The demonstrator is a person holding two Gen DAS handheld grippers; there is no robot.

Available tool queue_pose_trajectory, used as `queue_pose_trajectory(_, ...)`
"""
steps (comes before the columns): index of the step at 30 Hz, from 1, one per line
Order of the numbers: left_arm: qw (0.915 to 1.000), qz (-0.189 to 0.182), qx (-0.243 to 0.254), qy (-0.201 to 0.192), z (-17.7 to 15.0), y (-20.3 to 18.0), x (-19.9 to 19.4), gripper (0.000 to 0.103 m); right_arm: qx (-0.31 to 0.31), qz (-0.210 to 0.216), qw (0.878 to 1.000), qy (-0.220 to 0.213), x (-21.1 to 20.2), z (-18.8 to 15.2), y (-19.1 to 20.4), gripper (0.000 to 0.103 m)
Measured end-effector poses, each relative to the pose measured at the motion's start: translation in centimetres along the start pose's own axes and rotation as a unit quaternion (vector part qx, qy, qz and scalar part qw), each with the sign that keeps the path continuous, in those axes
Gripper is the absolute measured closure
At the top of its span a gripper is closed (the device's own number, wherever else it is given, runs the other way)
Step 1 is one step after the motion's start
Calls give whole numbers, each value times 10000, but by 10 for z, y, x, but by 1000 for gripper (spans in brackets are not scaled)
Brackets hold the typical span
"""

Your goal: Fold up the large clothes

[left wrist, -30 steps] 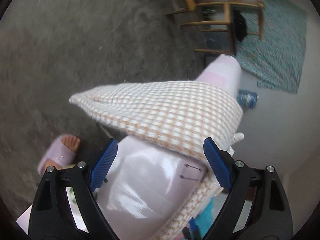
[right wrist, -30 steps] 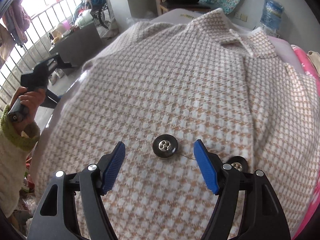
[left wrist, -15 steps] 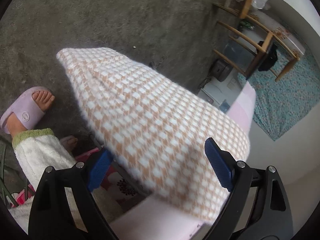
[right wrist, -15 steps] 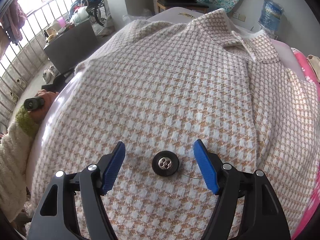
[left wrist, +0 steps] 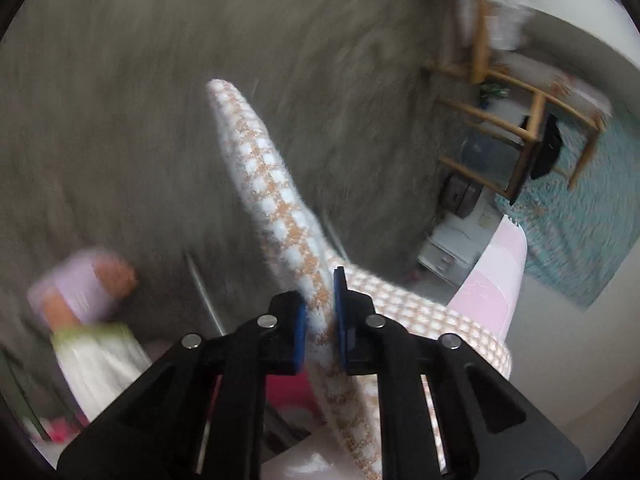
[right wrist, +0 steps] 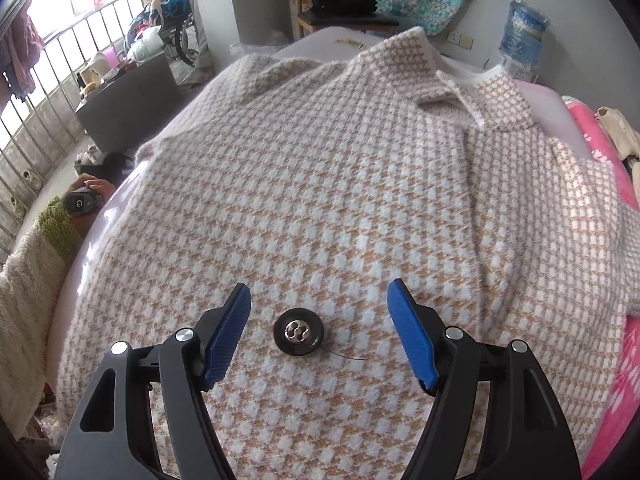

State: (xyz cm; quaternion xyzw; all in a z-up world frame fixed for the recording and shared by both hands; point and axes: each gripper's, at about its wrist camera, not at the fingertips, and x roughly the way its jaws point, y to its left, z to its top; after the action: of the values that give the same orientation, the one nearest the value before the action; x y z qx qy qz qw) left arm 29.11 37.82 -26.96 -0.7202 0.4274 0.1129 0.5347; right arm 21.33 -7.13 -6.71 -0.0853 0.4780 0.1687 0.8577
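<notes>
A cream and tan houndstooth coat (right wrist: 360, 184) lies spread over the glossy lilac table (right wrist: 116, 232), collar at the far end. My right gripper (right wrist: 319, 286) hovers open just above its front, fingers on either side of a black button (right wrist: 299, 332). In the left wrist view one coat sleeve (left wrist: 264, 168) hangs off the table edge (left wrist: 492, 280) over the floor. My left gripper (left wrist: 320, 292) is closing on it, and its blue pads pinch the sleeve fabric. The hand on the left gripper's handle (right wrist: 86, 200) shows beside the table's left edge.
Grey concrete floor lies below the sleeve, with a foot in a lilac slipper (left wrist: 80, 292). Wooden chairs (left wrist: 508, 120) stand by the far wall. A water bottle (right wrist: 524, 34) sits beyond the collar, a pink blanket (right wrist: 604, 152) at the right, a barred window (right wrist: 40, 120) at the left.
My left gripper dropped beside the table, rolled, and shut on the hanging sleeve, which now stands edge-on between the pads. The right gripper stayed open over the button.
</notes>
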Motion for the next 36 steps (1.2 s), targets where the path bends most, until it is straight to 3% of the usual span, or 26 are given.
queue_pose_trajectory(2, 9955, 184, 704, -602, -8, -34, -28, 94, -38, -59, 9999, -113, -6, -1, -1, 34)
queue_pose_trajectory(4, 9843, 320, 1354, -1086, -22, -71, -54, 95, -77, -139, 9996, -220, -13, -2, -1, 34)
queue_pose_trajectory(6, 9630, 451, 2136, -1581, -47, -111, -79, 95, -84, -205, 9994, -276, -19, -5, -2, 34)
queue_pose_trajectory(9, 9029, 604, 3556, -2336, -112, -177, -114, 95, -22, -242, 9990, -383, -30, -12, -4, 34)
queue_pose_trajectory(11, 8449, 512, 4601, -2679, -177, -217, -131, 95, 31, -282, 9985, -465, -38, -16, -7, 34)
queue_pose_trajectory(12, 8292, 462, 4867, -2711, -197, -227, -134, 95, 79, -317, 9980, -533, -44, -19, -10, 34)
queue_pose_trajectory(13, 8045, 347, 5280, -2698, -231, -239, -136, 95, 118, -331, 9977, -578, -49, -22, -12, 34)
queue_pose_trajectory(15, 7690, 217, 5844, -2582, -280, -254, -134, 95, 204, -341, 9970, -669, -59, -29, -17, 34)
queue_pose_trajectory(16, 7467, 167, 6178, -2459, -311, -256, -131, 95, 259, -362, 9964, -717, -65, -33, -20, 34)
queue_pose_trajectory(19, 7014, 214, 6825, -2042, -372, -252, -109, 95, 397, -417, 9952, -787, -77, -45, -32, 34)
queue_pose_trajectory(23, 6676, 595, 7303, -1318, -420, -213, -68, 92, 663, -418, 9944, -706, -83, -63, -52, 34)
queue_pose_trajectory(24, 6546, 799, 7425, -1172, -429, -198, -51, 89, 733, -392, 9943, -660, -83, -67, -57, 34)
queue_pose_trajectory(26, 6428, 1112, 7521, -936, -435, -170, -30, 73, 922, -252, 9942, -495, -79, -76, -68, 34)
queue_pose_trajectory(27, 6363, 1246, 7572, -794, -442, -158, -18, 58, 1050, -171, 9937, -359, -75, -82, -75, 34)
queue_pose_trajectory(28, 6260, 1427, 7634, -703, -442, -143, -6, 47, 1129, -133, 9931, -271, -72, -85, -79, 34)
queue_pose_trajectory(30, 6028, 1681, 7763, -752, -446, -126, 9, 35, 1259, -62, 9920, -74, -65, -91, -86, 32)
queue_pose_trajectory(31, 5859, 1794, 7862, -802, -450, -116, 12, 31, 1344, -37, 9909, 49, -60, -94, -91, 28)
queue_pose_trajectory(32, 5759, 1853, 7917, -844, -452, -110, 10, 30, 1419, -17, 9898, 127, -57, -97, -95, 27)
queue_pose_trajectory(34, 5659, 1819, 7998, -836, -456, -102, 4, 22, 1510, 34, 9883, 217, -51, -99, -100, 26)
queue_pose_trajectory(36, 5667, 1700, 8020, -822, -459, -98, -5, 20, 1542, 53, 9877, 264, -46, -101, -103, 23)
